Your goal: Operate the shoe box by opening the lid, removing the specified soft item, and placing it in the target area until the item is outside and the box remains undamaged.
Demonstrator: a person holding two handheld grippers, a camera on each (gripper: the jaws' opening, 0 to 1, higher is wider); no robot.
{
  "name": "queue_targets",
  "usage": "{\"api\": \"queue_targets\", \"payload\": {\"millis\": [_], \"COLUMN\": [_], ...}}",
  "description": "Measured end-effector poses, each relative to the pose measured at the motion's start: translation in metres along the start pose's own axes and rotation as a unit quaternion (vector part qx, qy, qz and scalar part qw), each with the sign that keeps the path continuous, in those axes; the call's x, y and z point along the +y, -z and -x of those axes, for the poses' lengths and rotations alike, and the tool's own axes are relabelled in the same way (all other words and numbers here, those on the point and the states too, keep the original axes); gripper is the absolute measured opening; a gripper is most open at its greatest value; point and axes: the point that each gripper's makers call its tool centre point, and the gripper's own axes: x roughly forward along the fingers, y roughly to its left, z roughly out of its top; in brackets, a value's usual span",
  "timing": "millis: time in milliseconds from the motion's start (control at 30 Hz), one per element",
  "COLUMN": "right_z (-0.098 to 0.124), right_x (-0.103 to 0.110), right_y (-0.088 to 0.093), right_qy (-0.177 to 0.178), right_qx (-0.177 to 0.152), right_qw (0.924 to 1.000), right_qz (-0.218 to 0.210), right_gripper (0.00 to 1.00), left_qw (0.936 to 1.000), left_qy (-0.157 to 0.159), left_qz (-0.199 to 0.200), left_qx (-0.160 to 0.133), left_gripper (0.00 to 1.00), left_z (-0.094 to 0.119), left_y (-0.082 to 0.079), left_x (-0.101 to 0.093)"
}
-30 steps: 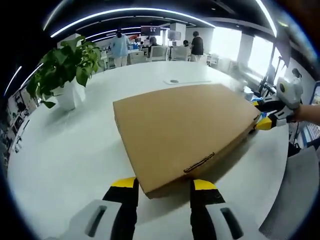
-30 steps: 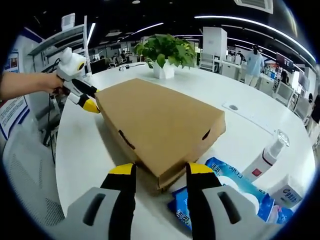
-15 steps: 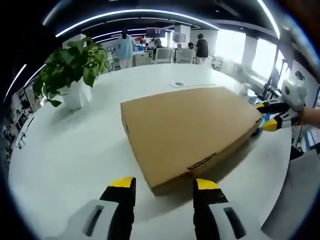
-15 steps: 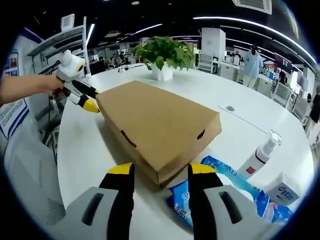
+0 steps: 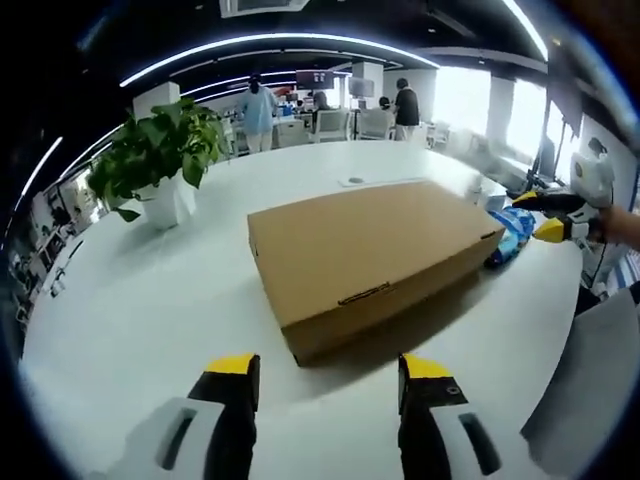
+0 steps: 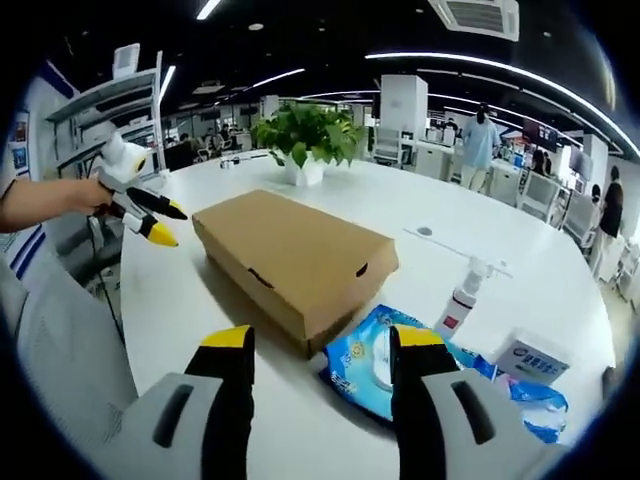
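well, both the left gripper (image 5: 328, 375) and right gripper (image 6: 320, 350) gape apart, clear of the plain brown, lid-down shoe box (image 5: 368, 255).

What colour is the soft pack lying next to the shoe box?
Blue with white printing; the soft pack beside the shoe box shows best in the right gripper view.

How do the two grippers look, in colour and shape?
Each gripper has two black jaws with yellow tips on a light grey body with dark slots: the left gripper, the right gripper. Seen from the side, the body is a rounded white shell. No sleeve is visible on the forearm holding the left one.
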Motion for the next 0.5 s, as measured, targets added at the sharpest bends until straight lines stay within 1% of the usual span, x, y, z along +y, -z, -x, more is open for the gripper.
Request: {"api": "queue_targets", "payload": {"millis": [100, 133, 333, 400, 500], "right_z": [0.02, 0.022, 0.054, 0.065, 0.079], "right_x": [-0.009, -0.01, -0.028, -0.032, -0.04], "right_y": [0.006, 0.007, 0.022, 0.024, 0.028], "right_qy": [0.021, 0.024, 0.063, 0.075, 0.093], "right_qx": [-0.002, -0.003, 0.001, -0.001, -0.005], "right_qw": [0.9998, 0.9997, 0.998, 0.9972, 0.9956], "right_qz": [-0.003, -0.005, -0.008, -0.005, -0.009], "right_gripper": [0.54, 0.54, 0.6, 0.63, 0.66], "left_qw": [1.0, 0.9999, 0.9986, 0.9977, 0.9968], "left_qy": [-0.001, 0.0, 0.0, 0.002, 0.004], "left_qz": [0.0, 0.0, -0.001, -0.005, -0.014], "left_qx": [-0.009, -0.012, -0.053, -0.067, -0.079], "left_gripper": [0.59, 0.6, 0.65, 0.68, 0.73], "left_z": [0.005, 0.007, 0.02, 0.025, 0.032], "left_y": [0.0, 0.0, -0.012, -0.016, -0.019], "left_x": [-0.007, -0.009, -0.024, -0.032, -0.042]}}
